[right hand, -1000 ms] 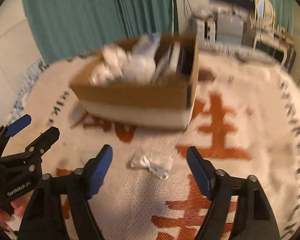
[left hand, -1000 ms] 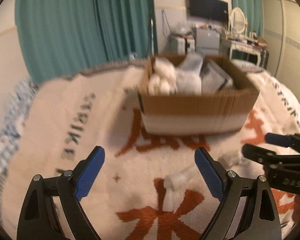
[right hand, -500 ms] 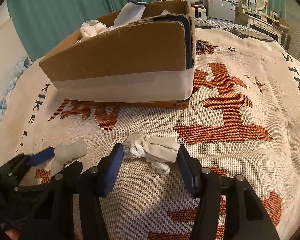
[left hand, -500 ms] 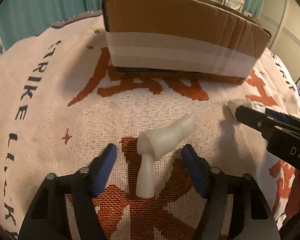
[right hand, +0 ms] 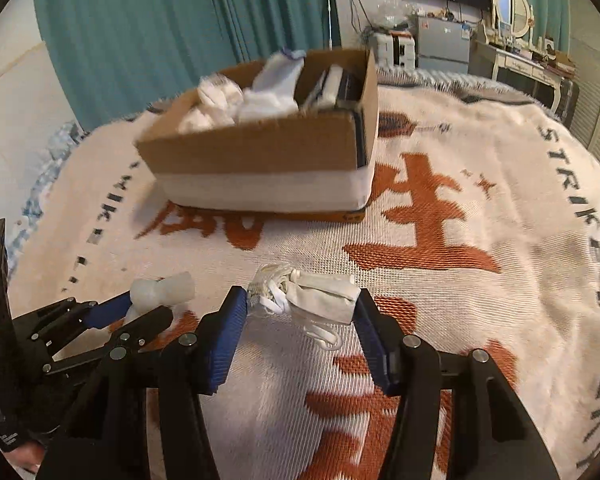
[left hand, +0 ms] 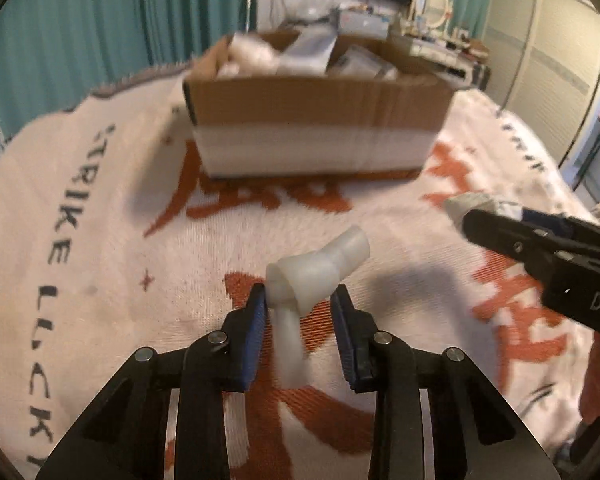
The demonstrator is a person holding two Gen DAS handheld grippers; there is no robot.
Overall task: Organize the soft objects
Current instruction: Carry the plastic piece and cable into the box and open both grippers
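My left gripper (left hand: 299, 300) is shut on a knotted white sock (left hand: 312, 272) and holds it above the blanket; the sock also shows in the right wrist view (right hand: 162, 290). My right gripper (right hand: 300, 300) is shut on a folded white cloth with strings (right hand: 320, 296), lifted off the blanket; it also shows in the left wrist view (left hand: 476, 204). A cardboard box (left hand: 320, 120) with white soft items stands farther back on the blanket, also in the right wrist view (right hand: 268, 152).
A white blanket with orange characters and black letters (right hand: 480, 220) covers the bed. Teal curtains (right hand: 180, 40) hang behind the box. A TV, a dresser with a mirror (right hand: 512, 4) and cabinets stand at the back right.
Both grippers closed on their items and lifted them off the blanket. The views rose, so the box's inside shows again.
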